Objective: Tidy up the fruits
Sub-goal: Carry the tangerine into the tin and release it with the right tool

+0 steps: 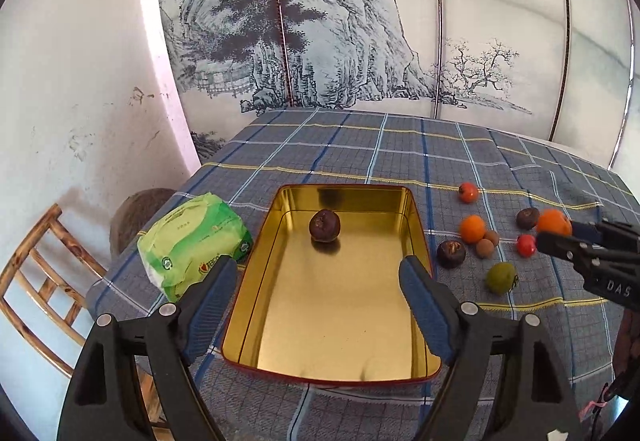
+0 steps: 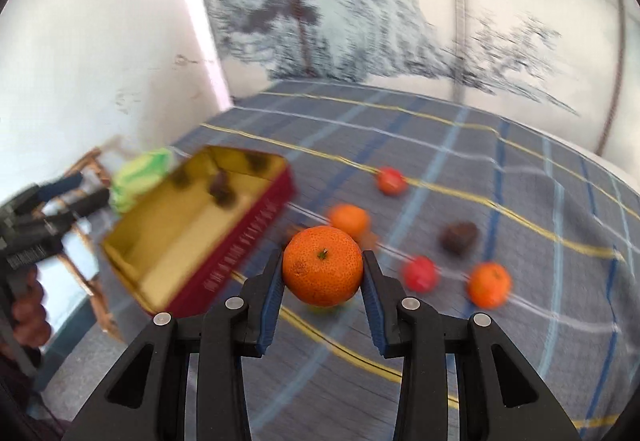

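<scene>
Blue plaid tablecloth [image 1: 360,145], ink-landscape screen [image 1: 300,21] behind. Right gripper [image 2: 323,273] clamps a mandarin [image 2: 322,265]; everything past it is motion-blurred. Left gripper [image 1: 318,305] hangs spread wide over the gold tin [image 1: 418,225], one dark fruit [image 1: 324,225] inside. Wipes pack [image 1: 192,241] lettering is unreadable.

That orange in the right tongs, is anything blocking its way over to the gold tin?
Nothing visible does. The orange, clamped in the right tongs, is lifted above the cloth, and the tin sits to its left with only bare tablecloth between. The tin is open, holding one dark fruit near its far end.
</scene>
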A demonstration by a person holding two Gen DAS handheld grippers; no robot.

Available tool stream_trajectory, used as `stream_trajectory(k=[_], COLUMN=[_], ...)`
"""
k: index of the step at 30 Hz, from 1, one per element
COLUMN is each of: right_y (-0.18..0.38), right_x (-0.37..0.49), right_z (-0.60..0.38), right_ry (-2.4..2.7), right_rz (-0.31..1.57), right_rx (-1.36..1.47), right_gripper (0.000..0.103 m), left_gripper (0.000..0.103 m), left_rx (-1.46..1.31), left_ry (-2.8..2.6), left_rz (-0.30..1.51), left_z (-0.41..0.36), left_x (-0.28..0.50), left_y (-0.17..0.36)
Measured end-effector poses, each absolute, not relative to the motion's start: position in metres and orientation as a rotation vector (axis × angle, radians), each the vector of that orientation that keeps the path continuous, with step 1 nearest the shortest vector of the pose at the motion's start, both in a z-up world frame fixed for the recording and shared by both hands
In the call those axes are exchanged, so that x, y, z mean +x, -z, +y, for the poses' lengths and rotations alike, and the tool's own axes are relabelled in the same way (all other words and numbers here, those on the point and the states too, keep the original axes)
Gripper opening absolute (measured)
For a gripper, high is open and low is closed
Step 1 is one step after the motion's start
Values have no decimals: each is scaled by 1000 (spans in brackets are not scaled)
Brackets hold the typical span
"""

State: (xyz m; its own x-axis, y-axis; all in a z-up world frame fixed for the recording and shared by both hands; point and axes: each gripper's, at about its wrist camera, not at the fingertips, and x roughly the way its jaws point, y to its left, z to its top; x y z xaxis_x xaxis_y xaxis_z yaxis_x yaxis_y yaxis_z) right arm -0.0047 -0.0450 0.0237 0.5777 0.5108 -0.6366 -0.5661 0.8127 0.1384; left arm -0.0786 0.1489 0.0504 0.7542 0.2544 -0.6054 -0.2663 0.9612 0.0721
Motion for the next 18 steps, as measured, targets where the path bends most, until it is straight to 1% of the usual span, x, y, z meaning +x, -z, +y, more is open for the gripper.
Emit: stream_trajectory(k=[3, 8, 18], right_y=[-35, -42, -8], right_x=[-6, -1, 22], right_z=[-17, 37, 133], right_ry=[-699, -804, -919], right_rz=[720, 743, 920], right_rx=[-85, -129, -188], right_gripper=[39, 39, 39], left_gripper=[82, 83, 86], left_rx=[-56, -90, -99], left_ry=[-290, -322, -370], left_rz=[654, 662, 662], left_z=[161, 179, 197], left_x=[-88, -103, -122], left_y=[-49, -44, -39])
